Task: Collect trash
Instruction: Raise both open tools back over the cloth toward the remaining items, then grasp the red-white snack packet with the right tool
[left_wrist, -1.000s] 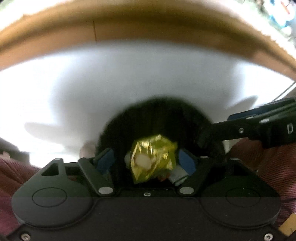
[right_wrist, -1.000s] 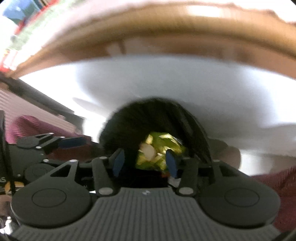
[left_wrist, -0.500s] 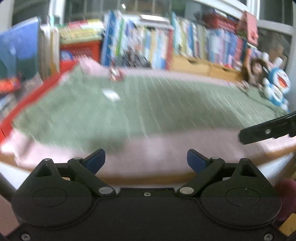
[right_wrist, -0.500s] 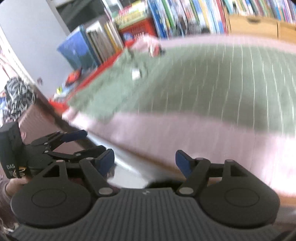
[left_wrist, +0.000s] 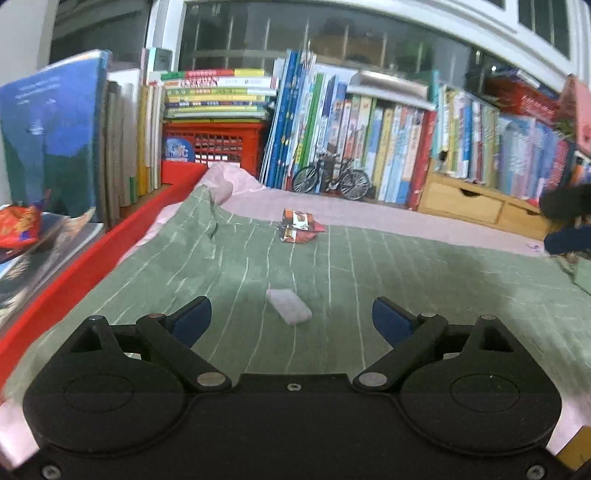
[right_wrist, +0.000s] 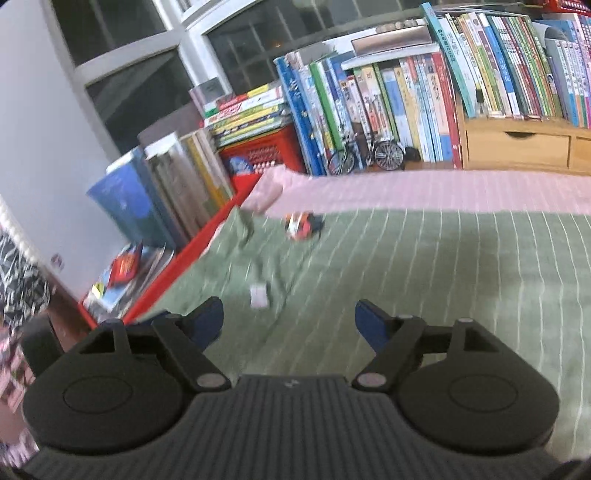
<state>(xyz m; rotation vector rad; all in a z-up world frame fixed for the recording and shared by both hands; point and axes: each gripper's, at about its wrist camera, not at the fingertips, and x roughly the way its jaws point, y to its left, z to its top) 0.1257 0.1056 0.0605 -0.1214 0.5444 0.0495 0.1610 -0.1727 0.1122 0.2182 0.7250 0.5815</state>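
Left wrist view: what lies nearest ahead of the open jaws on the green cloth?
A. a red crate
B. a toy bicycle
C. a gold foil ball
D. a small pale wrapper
D: a small pale wrapper lies on the green cloth just ahead of the jaws.

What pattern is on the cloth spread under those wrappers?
The cloth is green with thin white lines; the left wrist view shows it best.

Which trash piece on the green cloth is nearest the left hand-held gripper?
The small pale wrapper, just ahead of the open left hand-held gripper; the red wrapper lies farther back.

No legible text, book spines (left_wrist: 388, 140) and red snack wrapper (left_wrist: 300, 230) print too blurred to read
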